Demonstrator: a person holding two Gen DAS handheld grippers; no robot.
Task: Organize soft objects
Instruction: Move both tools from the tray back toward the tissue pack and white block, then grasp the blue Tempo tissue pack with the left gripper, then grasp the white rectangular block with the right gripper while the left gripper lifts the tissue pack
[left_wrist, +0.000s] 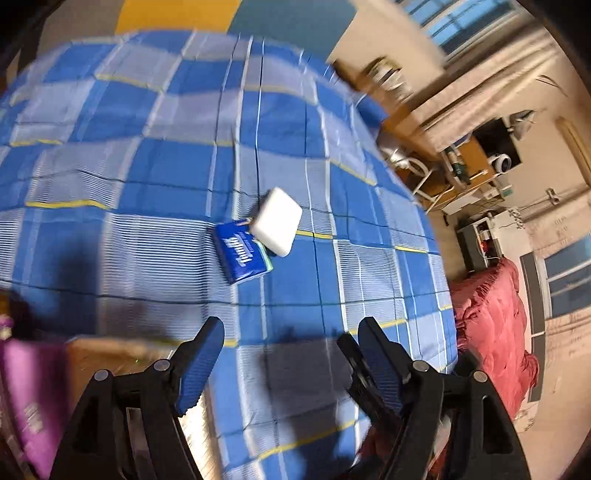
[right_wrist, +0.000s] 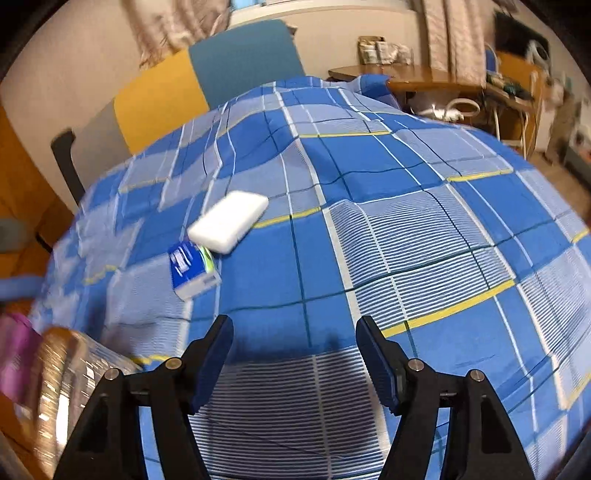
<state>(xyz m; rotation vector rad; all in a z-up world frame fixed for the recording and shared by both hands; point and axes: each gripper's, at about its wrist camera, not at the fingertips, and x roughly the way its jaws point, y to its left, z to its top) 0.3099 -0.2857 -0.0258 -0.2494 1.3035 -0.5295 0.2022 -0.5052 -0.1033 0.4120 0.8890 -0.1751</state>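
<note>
Hovering over a bed spread with a blue checked sheet (left_wrist: 155, 177), the left gripper (left_wrist: 291, 332) and right gripper (right_wrist: 295, 328) both hang with fingers apart, holding nothing. Ahead, a blue tissue pack (left_wrist: 242, 254) lies touching a white sponge (left_wrist: 277, 226) on the sheet. Neither looks collected yet; the next move likely calls for reaching forward and closing on one.

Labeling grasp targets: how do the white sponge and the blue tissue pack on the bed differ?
Colour: the sponge is plain white and unmarked; the tissue pack is blue with white printed lettering.
Shape: the sponge is a slab with rounded corners; the tissue pack has a squarer, wrapped form.
Pose: the sponge lies tilted, one end propped on the tissue pack, which lies flat on the bedsheet.
Shared: both rest on the bed, touching, ungrasped.
</note>
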